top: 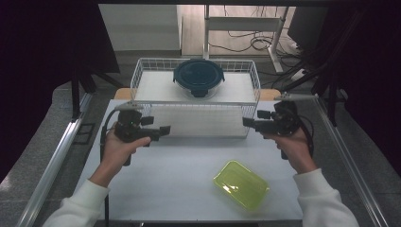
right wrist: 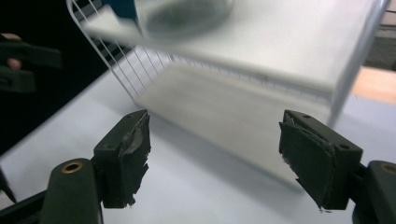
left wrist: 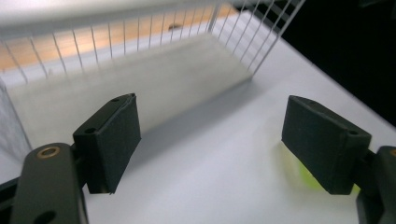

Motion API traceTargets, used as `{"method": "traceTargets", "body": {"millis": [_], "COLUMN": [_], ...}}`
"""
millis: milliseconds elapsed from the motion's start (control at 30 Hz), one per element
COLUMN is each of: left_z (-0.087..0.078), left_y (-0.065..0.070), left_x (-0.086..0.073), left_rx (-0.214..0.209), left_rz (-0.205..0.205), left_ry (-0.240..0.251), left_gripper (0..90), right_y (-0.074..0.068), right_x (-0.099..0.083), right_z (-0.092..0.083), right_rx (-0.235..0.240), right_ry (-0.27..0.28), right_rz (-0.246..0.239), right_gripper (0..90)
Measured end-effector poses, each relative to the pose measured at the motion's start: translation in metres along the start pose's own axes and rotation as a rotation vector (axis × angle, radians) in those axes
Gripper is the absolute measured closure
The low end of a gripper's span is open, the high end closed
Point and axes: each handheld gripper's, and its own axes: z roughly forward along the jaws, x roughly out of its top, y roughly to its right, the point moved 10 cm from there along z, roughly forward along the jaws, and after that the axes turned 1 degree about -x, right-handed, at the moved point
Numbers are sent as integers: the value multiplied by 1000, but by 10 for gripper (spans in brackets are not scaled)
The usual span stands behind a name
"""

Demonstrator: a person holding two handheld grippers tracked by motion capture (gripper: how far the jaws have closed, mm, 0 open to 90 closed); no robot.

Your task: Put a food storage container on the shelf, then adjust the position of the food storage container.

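A white wire basket [top: 142, 75] stands at the back of the white table [top: 170, 179], with a round clear container with a dark blue lid [top: 198, 76] inside it. A yellow-green rectangular container [top: 241, 184] lies at the front right. My left gripper [top: 162, 129] hovers in front of the basket's left front corner, open and empty, jaws pointing right. My right gripper [top: 247, 122] hovers at the basket's right front corner, open and empty, jaws pointing left. The left gripper view has open jaws [left wrist: 210, 137] before the basket [left wrist: 140, 42]. The right gripper view has open jaws [right wrist: 217, 156] under the round container [right wrist: 187, 14].
Metal rails [top: 56, 156] run along both sides of the table. Dark curtains, a desk frame and cables [top: 255, 42] stand beyond the basket. The yellow-green container [left wrist: 304, 181] peeks out behind one left jaw. The other gripper [right wrist: 18, 60] appears at the far left of the right gripper view.
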Motion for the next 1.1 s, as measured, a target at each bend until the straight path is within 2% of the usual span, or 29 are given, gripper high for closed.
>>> {"method": "traceTargets", "body": {"millis": [67,133,167,200,300,400,500,600,667,700,733,933,1100], "left_z": [2,2,5,5,7,6,5,9,10,12,12,11,15], "left_y": [1,2,3,3,6,6,6,9,10,11,11,12,13], "left_x": [-18,-23,-38,-38,-64,-72,-83,-94,-97,-99,-99,-94,-100], "left_rx": [16,18,21,21,6,3,25,16,8,-2,5,8,-6], "left_rz": [11,13,10,10,-17,-31,-45,-54,-62,-61,-56,-49,-57], "left_ry": [-15,-19,-26,-26,-52,-53,-40,-64,-71,-84,-83,-69,-88], "left_gripper": [195,195,194,194,194,195,198,202,206,205,206,202,201], "right_y": [-2,-6,-7,-7,-15,-18,-21,-22,-22,-20,-19,-18,-12], "right_x": [-16,-31,-39,-39,-70,-87,-103,-115,-116,-118,-120,-127,-134], "right_z": [0,0,0,0,0,-3,-6,-8,-9,-10,-10,-10,-17], "right_rx": [2,7,7,7,18,4,-10,-8,-4,9,7,-17,-39], "right_ry": [-19,-31,-38,-38,-76,-94,-102,-115,-105,-93,-97,-100,-103], "right_rz": [-5,-4,-9,-9,-22,-28,-37,-45,-38,-14,-9,-16,-1], "right_gripper": [243,244,244,244,245,246,248,250,252,258,257,283,354]}}
